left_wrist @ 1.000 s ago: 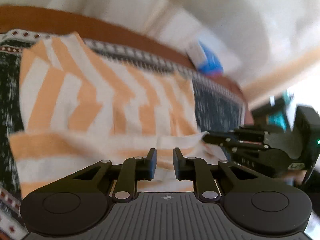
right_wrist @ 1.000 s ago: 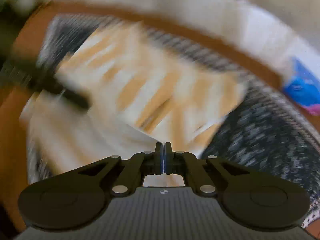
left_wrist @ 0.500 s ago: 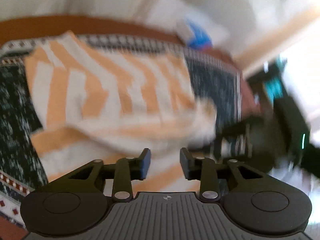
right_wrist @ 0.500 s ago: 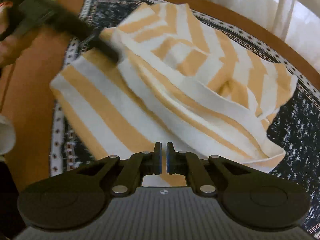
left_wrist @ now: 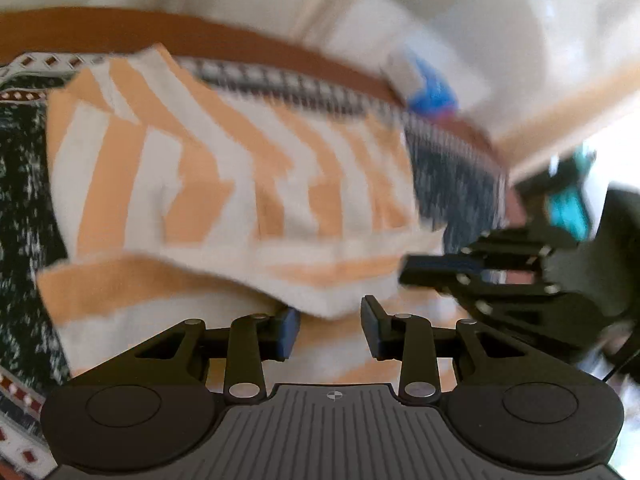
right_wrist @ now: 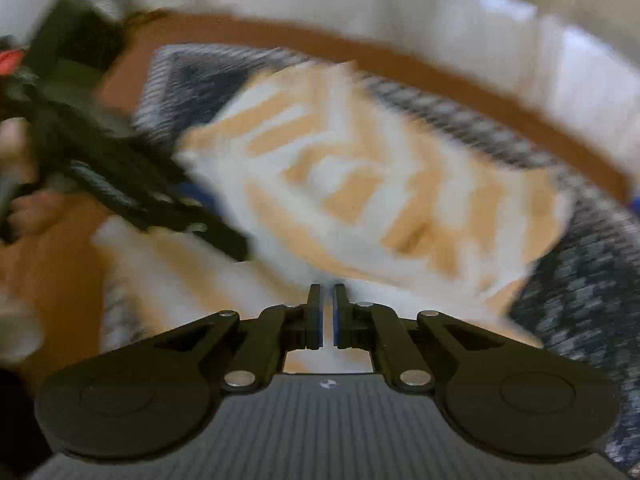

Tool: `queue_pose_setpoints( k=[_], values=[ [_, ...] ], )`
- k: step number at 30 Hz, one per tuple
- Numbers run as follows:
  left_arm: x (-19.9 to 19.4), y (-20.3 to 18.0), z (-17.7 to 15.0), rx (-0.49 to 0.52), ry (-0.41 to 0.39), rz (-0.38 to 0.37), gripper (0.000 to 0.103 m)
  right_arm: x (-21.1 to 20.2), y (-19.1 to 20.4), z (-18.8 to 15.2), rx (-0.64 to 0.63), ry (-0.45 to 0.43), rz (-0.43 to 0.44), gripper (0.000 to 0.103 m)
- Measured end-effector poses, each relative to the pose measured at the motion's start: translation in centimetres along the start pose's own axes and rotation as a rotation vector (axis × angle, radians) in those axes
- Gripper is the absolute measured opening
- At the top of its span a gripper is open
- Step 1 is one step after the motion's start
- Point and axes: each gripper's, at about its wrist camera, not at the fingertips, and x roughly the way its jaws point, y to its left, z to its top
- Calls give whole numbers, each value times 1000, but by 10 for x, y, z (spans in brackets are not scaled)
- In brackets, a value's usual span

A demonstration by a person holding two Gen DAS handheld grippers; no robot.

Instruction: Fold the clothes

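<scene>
An orange-and-white striped garment (left_wrist: 224, 184) lies partly folded on a dark patterned cloth; it also shows in the right wrist view (right_wrist: 360, 184). My left gripper (left_wrist: 330, 328) is open, just in front of the folded near edge, holding nothing. My right gripper (right_wrist: 327, 316) has its fingers almost together with a thin gap and nothing seen between them, over the garment's near edge. The right gripper also shows at the right of the left wrist view (left_wrist: 416, 270). The left gripper shows at the left of the right wrist view (right_wrist: 224, 236). Both views are blurred.
The dark patterned cloth (right_wrist: 592, 280) covers a brown table (left_wrist: 240, 40). A blue and white object (left_wrist: 428, 88) lies at the table's far edge. Pale curtains or wall stand behind.
My left gripper has opened wider and let the garment edge go. My right gripper's fingers have parted slightly. The folded layer has settled onto the garment.
</scene>
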Motion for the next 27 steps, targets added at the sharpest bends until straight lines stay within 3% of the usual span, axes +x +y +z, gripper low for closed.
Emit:
queue_pose_setpoints(
  k=[2,4,6,8,10,14,17,22,27],
  values=[
    [-10,9,9,-92,-100,-21,57,-5,-19,5,157,-129,-89,7],
    [-20,18,17,-152,-178,8,59,-14,-36,8,282,-190,-90,7],
    [-27,24,27,-136,-221,68,59,-16,-40,13,237,-168,-115,7],
    [-34,31,39,-107,-249,129,60,-16,-46,16,208,-159,-149,19],
    [-34,38,51,-87,-261,195,66,-14,-58,21,218,-161,-196,48],
    [-17,39,71,41,-216,358,73,-2,-86,36,241,-149,-254,50],
    [0,38,80,96,-190,445,73,10,-106,45,256,-133,-284,58],
    [7,44,88,72,-207,465,75,29,-122,54,268,-113,-310,64],
    [16,45,99,73,-215,467,77,42,-131,54,295,-81,-279,64]
  ],
)
